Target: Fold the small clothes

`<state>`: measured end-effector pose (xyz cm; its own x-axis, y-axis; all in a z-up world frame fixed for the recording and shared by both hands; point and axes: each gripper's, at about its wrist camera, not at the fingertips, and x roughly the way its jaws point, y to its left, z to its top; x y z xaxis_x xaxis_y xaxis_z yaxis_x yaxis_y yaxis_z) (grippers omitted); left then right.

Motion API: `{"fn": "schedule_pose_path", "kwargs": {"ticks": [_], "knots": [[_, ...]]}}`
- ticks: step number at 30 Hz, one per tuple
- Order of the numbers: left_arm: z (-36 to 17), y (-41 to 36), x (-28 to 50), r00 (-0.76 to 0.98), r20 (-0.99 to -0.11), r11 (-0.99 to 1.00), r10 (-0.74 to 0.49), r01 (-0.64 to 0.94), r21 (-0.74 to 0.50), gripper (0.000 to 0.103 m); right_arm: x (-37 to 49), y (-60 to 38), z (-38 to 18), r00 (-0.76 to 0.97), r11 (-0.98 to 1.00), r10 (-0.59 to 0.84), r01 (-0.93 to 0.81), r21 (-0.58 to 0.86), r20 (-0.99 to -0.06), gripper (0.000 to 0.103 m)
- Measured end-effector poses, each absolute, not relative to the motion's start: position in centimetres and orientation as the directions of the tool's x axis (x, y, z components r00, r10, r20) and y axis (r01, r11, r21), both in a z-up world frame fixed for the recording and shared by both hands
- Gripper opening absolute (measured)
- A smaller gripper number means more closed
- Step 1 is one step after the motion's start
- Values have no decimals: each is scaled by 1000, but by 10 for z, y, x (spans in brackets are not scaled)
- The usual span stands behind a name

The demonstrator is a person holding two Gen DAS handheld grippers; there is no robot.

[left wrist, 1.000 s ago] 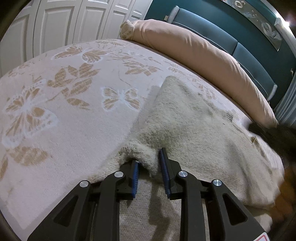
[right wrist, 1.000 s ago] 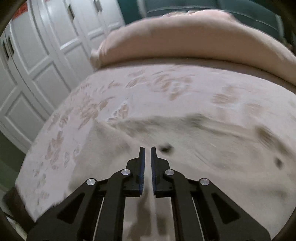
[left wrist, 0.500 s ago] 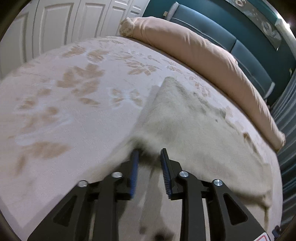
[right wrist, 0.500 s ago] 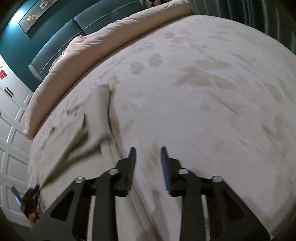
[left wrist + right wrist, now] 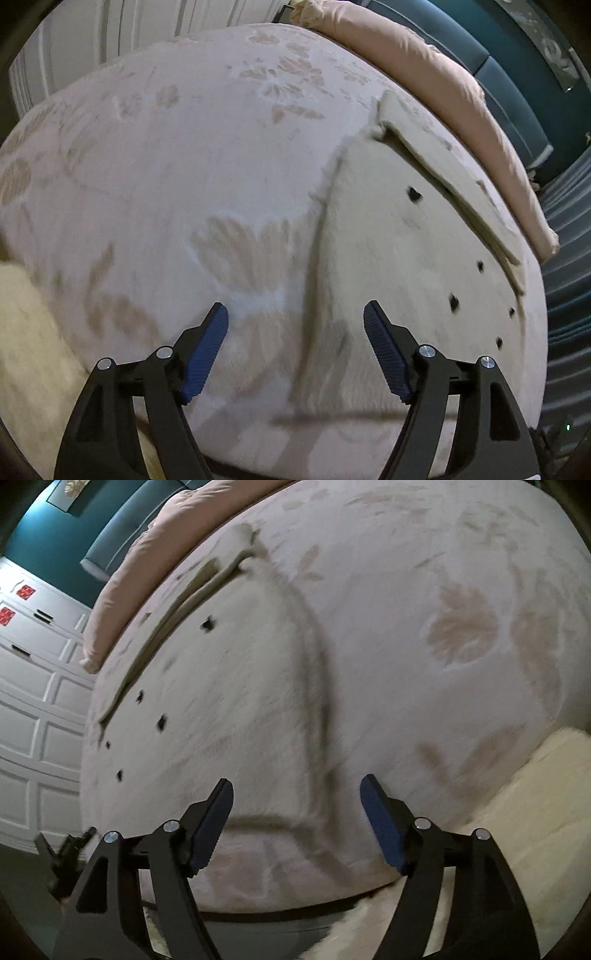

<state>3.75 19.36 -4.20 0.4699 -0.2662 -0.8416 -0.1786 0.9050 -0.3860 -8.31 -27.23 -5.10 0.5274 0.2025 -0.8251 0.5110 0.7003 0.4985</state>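
Looking down both wrist views, I see the cream fuzzy garment lying folded flat on the bed, at the right of the left view and centre-left of the right view, with small dark spots across it. My left tool has just been opening; its jaws stand spread, with nothing between them. My right tool has also just been opening, spread and empty above the garment's near edge. A peach pillow lies along the bed's far side.
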Motion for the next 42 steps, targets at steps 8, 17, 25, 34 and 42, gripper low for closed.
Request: {"fn": "schedule_pose_path", "kwargs": {"ticks": [8, 17, 25, 34, 42], "knots": [[-43, 154, 42, 426, -865, 940, -266, -86, -331, 84, -71, -250, -51, 544, 721, 174, 497, 483, -821, 71], [-37, 135, 56, 394, -867, 938, -305, -36, -346, 43, -58, -240, -45, 563, 749, 151, 471, 466, -813, 58], [-21, 135, 57, 358, -868, 928, -345, -8, -373, 6, -55, -237, -30, 578, 784, 139, 432, 446, -804, 9], [-3, 146, 40, 350, -864, 925, -362, 22, -379, 5, -89, -246, -10, 579, 821, 79, 423, 383, -811, 4], [-10, 151, -3, 271, -898, 938, -346, 67, -341, 5, -137, -240, -17, 469, 847, 100, 423, 323, -877, 3]]}}
